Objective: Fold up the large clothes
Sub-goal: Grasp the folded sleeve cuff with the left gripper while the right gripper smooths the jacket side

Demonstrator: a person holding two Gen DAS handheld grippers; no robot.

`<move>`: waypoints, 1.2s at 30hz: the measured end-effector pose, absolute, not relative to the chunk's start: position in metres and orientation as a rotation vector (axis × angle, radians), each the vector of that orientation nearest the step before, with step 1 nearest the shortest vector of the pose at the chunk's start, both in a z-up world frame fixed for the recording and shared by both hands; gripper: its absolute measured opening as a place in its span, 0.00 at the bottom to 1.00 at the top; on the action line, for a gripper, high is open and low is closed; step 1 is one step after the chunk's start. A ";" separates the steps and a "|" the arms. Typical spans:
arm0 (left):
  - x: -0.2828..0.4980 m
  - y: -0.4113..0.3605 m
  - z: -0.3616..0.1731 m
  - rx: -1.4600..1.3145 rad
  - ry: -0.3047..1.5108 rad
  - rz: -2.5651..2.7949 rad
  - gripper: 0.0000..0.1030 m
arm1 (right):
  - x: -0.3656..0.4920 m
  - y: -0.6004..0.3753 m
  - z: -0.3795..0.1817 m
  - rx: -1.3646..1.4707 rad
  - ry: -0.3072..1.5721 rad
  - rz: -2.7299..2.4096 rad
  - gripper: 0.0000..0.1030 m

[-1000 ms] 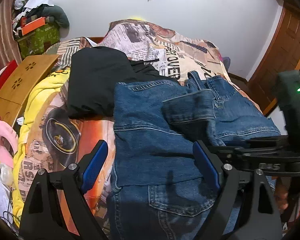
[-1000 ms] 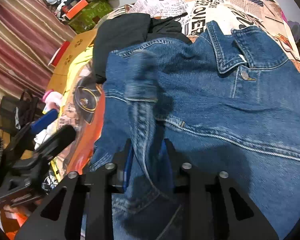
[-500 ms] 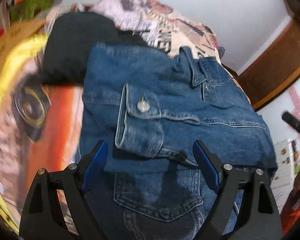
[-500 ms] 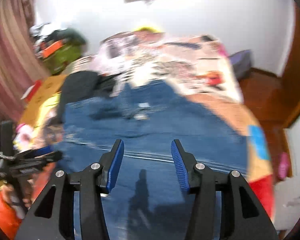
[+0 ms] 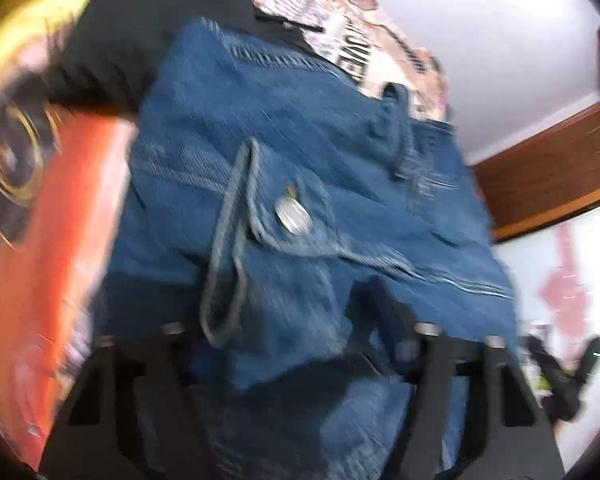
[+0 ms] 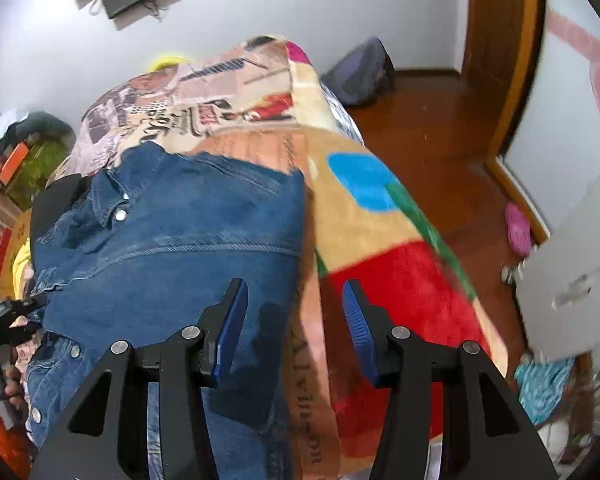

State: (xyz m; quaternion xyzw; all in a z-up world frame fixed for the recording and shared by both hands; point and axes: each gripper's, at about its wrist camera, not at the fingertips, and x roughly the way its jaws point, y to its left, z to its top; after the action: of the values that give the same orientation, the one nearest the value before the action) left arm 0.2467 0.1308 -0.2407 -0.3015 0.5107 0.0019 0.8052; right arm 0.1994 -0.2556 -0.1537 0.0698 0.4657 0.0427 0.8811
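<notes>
A blue denim jacket [image 6: 172, 232] lies spread on the bed's patterned blanket [image 6: 380, 256]. In the left wrist view the jacket [image 5: 300, 152] fills the frame, with a sleeve cuff and metal button [image 5: 294, 210] folded over its middle. My left gripper [image 5: 292, 340] is low over the cuff; denim bunches between its fingers and hides the pads, and the view is blurred. My right gripper [image 6: 294, 328] is open and empty, hovering over the jacket's right edge where it meets the blanket.
A black garment [image 5: 148, 28] lies beyond the jacket on the left. The bed's right edge drops to a wooden floor [image 6: 432, 128] with a dark bag [image 6: 360, 72] and a white cabinet [image 6: 572, 276]. Clutter stands at the far left [image 6: 28, 160].
My right gripper has let go of the sleeve, opened and swung right to the jacket's edge. My left gripper has dropped down onto the folded cuff, which now sits between its fingers.
</notes>
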 end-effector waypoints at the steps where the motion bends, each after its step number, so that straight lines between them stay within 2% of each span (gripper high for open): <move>1: 0.249 0.128 -0.237 -0.606 1.087 0.024 0.47 | 0.198 -0.257 -0.156 0.157 0.979 0.087 0.44; 4: 0.251 0.115 -0.221 -0.483 1.062 0.064 0.31 | 0.196 -0.260 -0.159 0.166 0.986 0.088 0.44; 7: 0.251 0.119 -0.203 -0.508 1.031 0.057 0.25 | 0.196 -0.264 -0.157 0.170 0.980 0.092 0.44; 10: 0.250 0.125 -0.179 -0.537 0.984 0.019 0.24 | 0.198 -0.262 -0.153 0.172 0.966 0.105 0.44; 13: 0.248 0.122 -0.156 -0.518 0.945 -0.033 0.18 | 0.198 -0.258 -0.149 0.175 0.946 0.125 0.44; 19: 0.240 0.096 -0.105 -0.256 0.810 -0.032 0.12 | 0.202 -0.242 -0.149 0.176 0.954 0.164 0.44; 24: 0.235 0.112 -0.077 -0.215 0.682 0.037 0.11 | 0.200 -0.228 -0.144 0.139 0.943 0.188 0.44; 28: 0.241 0.132 -0.106 -0.217 0.741 0.086 0.11 | 0.202 -0.222 -0.149 0.121 0.958 0.195 0.44; 33: 0.248 0.141 -0.187 -0.145 0.942 0.147 0.14 | 0.206 -0.217 -0.169 0.117 1.027 0.194 0.44; 36: 0.247 0.146 -0.227 -0.140 1.042 0.155 0.23 | 0.205 -0.221 -0.175 0.148 1.036 0.196 0.48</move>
State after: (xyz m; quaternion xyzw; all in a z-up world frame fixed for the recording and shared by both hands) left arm 0.2474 0.1457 -0.2267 -0.0666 0.4970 0.0738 0.8620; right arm 0.2052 -0.2207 -0.1748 0.0705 0.4937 0.0935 0.8617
